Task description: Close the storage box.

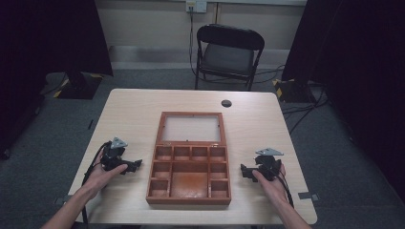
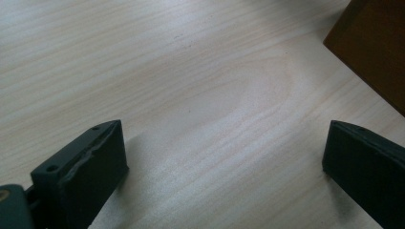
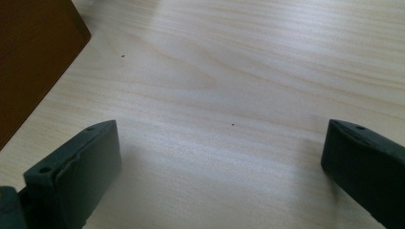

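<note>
A brown wooden box lies open in the middle of the table, its glass-paned lid folded back flat. Its inside is split into several small compartments that look bare. My left gripper rests on the tabletop just left of the box, jaws wide apart with only bare wood between them; a corner of the box shows at the upper right of the left gripper view. My right gripper rests right of the box, open too, with the box's side at the upper left of its view.
The light wooden table has a round black cable port near its far edge. A black folding chair stands behind the table. Dark curtains hang left and right, and cables run on the grey floor.
</note>
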A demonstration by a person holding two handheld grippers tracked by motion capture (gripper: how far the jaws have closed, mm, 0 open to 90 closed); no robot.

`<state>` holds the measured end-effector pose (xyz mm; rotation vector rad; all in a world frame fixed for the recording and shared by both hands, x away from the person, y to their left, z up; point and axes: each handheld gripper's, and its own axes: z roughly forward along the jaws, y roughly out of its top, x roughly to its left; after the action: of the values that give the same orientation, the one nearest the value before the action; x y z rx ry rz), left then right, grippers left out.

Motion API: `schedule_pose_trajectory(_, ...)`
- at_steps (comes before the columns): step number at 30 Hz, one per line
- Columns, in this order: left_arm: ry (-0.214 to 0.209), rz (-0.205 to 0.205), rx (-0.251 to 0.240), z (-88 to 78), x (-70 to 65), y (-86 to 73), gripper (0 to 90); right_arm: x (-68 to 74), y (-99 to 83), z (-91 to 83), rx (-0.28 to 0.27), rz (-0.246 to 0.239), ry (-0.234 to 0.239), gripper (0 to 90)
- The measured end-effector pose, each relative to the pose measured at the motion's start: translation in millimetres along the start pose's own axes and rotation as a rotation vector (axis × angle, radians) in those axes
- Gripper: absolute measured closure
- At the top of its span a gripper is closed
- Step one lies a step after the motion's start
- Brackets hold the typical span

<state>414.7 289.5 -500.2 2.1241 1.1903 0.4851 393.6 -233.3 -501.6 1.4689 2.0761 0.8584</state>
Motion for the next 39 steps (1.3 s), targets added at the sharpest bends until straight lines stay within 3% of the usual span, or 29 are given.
schedule_pose_trajectory(4,-0.004,-0.003,0.007,-1.3,-0.5,1.3,1.9,0.5,-0.2,-0.4,0.002,0.005,-0.006,0.0)
schedule_pose_trajectory(8,-0.013,-0.019,-0.002,-4.7,0.7,2.4,16.3,2.7,0.0,-1.9,0.012,-0.007,0.014,0.0)
schedule_pose_trajectory(12,-0.035,-0.026,0.000,-6.0,-0.1,4.7,17.0,2.1,1.8,-3.3,0.015,-0.001,0.019,6.5)
schedule_pose_trajectory(14,-0.027,0.006,-0.009,-8.6,-1.7,8.1,17.6,1.8,3.9,-4.9,0.016,0.000,0.020,14.6)
schedule_pose_trajectory(17,-0.040,-0.016,-0.052,-11.7,-5.3,15.8,18.8,-3.2,10.1,-6.0,0.010,0.055,0.056,15.1)
schedule_pose_trajectory(19,-0.042,-0.020,-0.070,-13.7,-7.9,20.0,19.0,-4.5,13.9,-7.1,-0.013,0.051,0.039,16.6)
schedule_pose_trajectory(23,-0.064,-0.037,-0.113,-19.8,-13.3,26.5,19.2,-6.1,15.2,-8.8,-0.030,0.058,0.072,16.2)
schedule_pose_trajectory(25,-0.058,-0.032,-0.116,-21.7,-15.8,29.1,19.4,-7.0,17.6,-11.3,-0.039,0.061,0.080,17.4)
schedule_pose_trajectory(26,-0.060,-0.026,-0.099,-22.5,-16.6,31.7,19.6,-8.0,20.8,-14.0,-0.046,0.050,0.072,18.8)
schedule_pose_trajectory(28,-0.077,-0.029,-0.111,-23.9,-17.1,35.9,19.2,-9.5,28.1,-18.3,-0.090,0.040,0.043,18.9)
schedule_pose_trajectory(29,-0.076,-0.044,-0.121,-23.8,-18.2,37.8,19.2,-11.0,31.0,-18.6,-0.104,0.048,0.055,18.7)
schedule_pose_trajectory(35,-0.070,-0.043,-0.122,-26.0,-20.0,42.9,19.5,-10.5,46.0,-12.7,-0.073,0.065,0.096,18.5)
schedule_pose_trajectory(39,-0.080,-0.040,-0.118,-27.4,-20.0,48.3,20.1,-6.3,57.0,-10.4,-0.100,0.056,0.125,18.4)
